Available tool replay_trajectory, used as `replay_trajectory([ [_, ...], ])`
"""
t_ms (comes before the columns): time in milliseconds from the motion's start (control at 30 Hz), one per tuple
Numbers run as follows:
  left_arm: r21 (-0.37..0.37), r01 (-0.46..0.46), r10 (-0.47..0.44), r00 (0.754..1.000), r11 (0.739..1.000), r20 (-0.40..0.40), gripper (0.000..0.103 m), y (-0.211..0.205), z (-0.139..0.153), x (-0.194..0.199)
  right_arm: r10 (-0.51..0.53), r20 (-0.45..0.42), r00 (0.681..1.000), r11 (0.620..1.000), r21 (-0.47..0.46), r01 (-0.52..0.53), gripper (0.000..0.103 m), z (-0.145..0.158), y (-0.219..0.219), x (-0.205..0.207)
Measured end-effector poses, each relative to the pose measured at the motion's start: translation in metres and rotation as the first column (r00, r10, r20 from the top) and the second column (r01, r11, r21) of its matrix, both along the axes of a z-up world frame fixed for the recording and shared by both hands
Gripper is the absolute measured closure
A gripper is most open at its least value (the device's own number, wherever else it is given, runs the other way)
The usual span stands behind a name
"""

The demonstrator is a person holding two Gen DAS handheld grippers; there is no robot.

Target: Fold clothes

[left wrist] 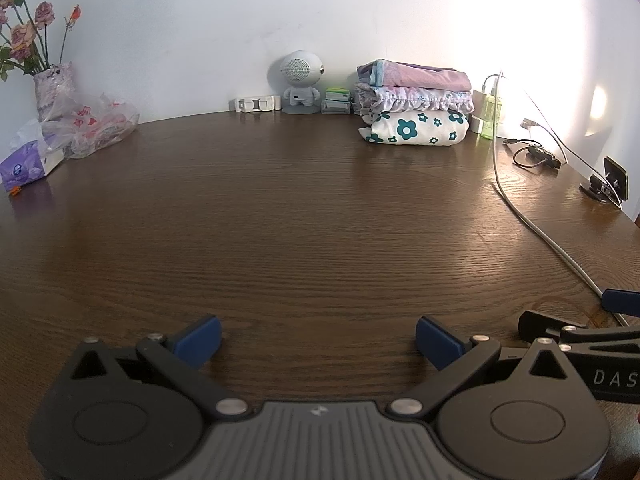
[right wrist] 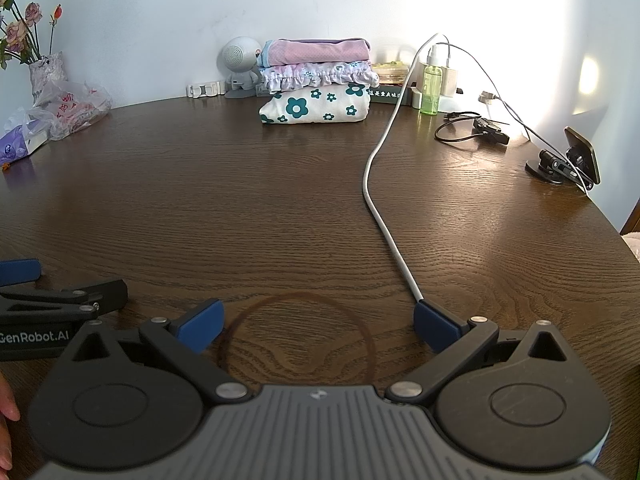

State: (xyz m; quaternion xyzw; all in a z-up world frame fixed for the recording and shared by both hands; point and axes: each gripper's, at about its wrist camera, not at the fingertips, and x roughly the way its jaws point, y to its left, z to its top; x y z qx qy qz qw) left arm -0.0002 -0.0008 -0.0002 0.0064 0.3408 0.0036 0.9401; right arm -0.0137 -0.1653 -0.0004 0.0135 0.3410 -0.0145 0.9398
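Home room: wooden bench (right wrist: pixel 280 200) against a plain wall, vase of roses (left wrist: pixel 48 80), tissue pack (left wrist: pixel 24 166), folded clothes stack (right wrist: pixel 316 84), charger cable (right wrist: pixel 384 208).

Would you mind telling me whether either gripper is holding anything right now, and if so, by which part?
Nothing is held. The left gripper and right gripper are both open over the bare table; the folded clothes sit untouched.

Glossy dark grained wood table (left wrist: pixel 300 208), soft printed cloth stack (left wrist: pixel 416 104), matt black plastic claw (left wrist: pixel 318 340).
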Motion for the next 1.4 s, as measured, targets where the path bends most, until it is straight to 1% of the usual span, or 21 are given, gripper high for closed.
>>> replay_trajectory([
  [1400,-0.008,0.000,0.000,1.000,1.000,0.002,0.000,0.0020,0.0005,-0.0021,0.001,-0.001,1.000,1.000,-0.003,-0.001,0.000,0.0015,0.0019,-0.0013],
])
